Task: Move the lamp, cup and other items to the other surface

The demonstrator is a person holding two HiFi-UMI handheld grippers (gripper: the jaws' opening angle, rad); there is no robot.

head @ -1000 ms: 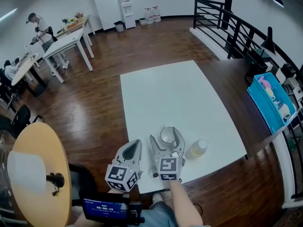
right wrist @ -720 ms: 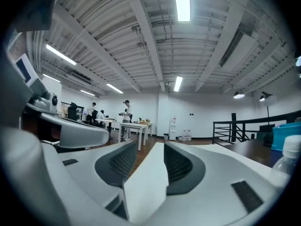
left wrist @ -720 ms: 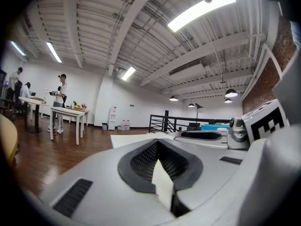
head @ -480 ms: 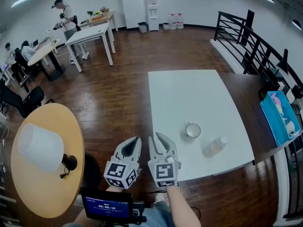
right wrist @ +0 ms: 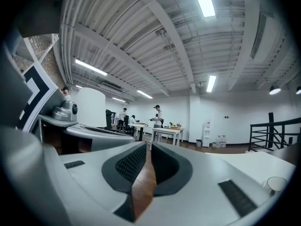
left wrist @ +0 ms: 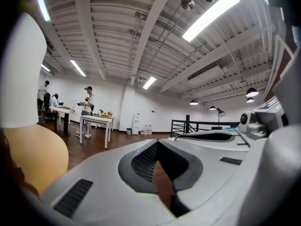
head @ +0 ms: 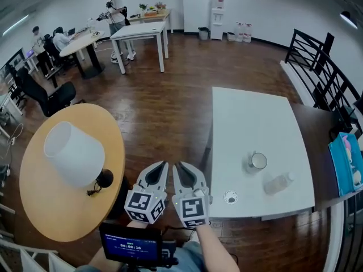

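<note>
Both grippers are held side by side at the lower middle of the head view, above the dark wooden floor [head: 164, 112] between two tables. The left gripper [head: 163, 164] is closed, its jaws met at the tips with nothing between them; in the left gripper view only floor is seen through the hollow behind the tips. The right gripper [head: 177, 166] is likewise empty: its jaws have just been closing and are now brought together, with only a thin strip of floor visible between them in the right gripper view.

At the left of the head view a table lamp with a white conical shade [head: 74, 153] and a small black base is set on a round tan wooden table [head: 39, 214]. The shade is tilted towards the upper left.

At the right a white rectangular table [head: 249, 123] is seen. A pale round cup [head: 256, 161] stands near its lower end. A clear plastic bottle [head: 278, 183] is laid on its side just to the lower right of the cup. A small round lid [head: 230, 197] lies near the table's lower left corner, apart from both.

At the far right edge a blue tray [head: 339, 169] is partly shown.
</note>
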